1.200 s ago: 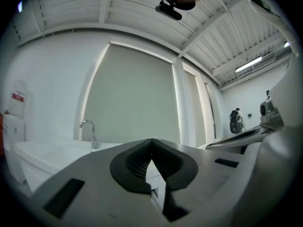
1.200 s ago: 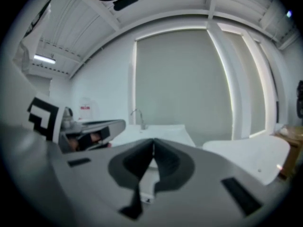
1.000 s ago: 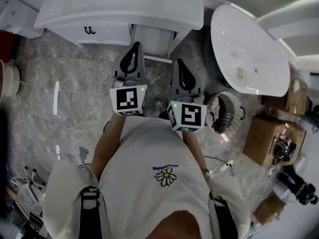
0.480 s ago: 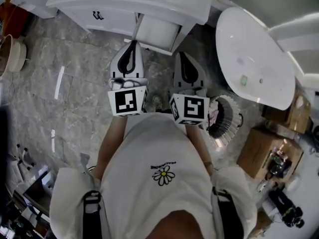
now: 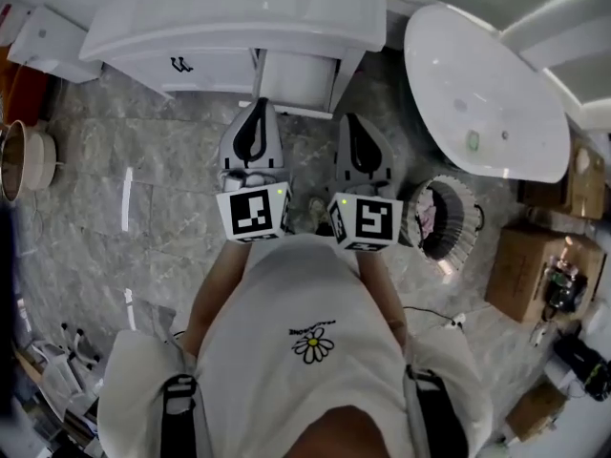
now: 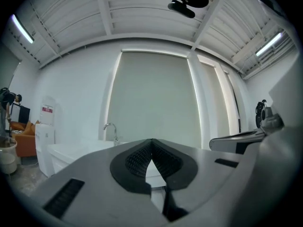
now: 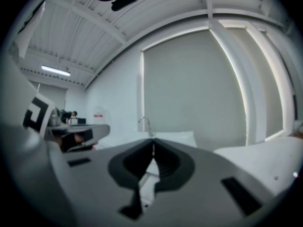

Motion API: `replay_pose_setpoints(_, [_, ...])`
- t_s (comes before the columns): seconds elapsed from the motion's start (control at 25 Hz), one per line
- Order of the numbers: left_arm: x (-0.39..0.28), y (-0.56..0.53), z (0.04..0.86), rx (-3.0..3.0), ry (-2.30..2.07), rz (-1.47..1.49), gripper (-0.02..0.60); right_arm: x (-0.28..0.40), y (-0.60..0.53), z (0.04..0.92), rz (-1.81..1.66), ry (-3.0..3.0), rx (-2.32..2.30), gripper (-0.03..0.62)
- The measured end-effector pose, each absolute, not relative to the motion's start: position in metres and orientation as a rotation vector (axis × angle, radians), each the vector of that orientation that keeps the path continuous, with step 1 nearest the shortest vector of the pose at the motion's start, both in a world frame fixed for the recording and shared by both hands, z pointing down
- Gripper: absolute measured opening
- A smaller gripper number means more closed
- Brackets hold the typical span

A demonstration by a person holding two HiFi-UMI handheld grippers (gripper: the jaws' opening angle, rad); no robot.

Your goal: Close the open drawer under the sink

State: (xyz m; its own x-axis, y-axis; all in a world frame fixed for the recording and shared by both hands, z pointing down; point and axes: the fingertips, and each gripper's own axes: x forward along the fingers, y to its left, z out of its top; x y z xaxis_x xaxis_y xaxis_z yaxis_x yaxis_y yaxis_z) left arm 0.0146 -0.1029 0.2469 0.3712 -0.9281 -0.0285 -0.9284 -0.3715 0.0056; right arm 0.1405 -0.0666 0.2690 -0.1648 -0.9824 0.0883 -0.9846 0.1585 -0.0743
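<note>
The left tongs (image 5: 257,109) and right tongs (image 5: 350,122) are each pressed together on nothing and point level toward the sink (image 5: 239,12). The drawer (image 5: 298,79) under it stands pulled out, near the tongs' tips.

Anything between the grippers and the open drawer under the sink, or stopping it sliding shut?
Nothing visible. In the head view the left gripper and right gripper point toward the drawer, close to its front, with only floor showing between. Nothing shows sticking out of the drawer.
</note>
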Motion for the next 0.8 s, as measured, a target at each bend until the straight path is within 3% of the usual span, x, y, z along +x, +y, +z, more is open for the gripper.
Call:
replay_pose_setpoints(0.4, [-0.015,-0.130,0.239,-2.687,1.669,0.115,0.020,0.115,-0.084,0.259,0.151,-2.332,2.123,0.029])
replay_pose_setpoints(0.8, [-0.003,-0.183,0.300,-2.692,1.681,0.083,0.020,0.134,-0.134,0.313,0.181,-2.290,2.128,0.030])
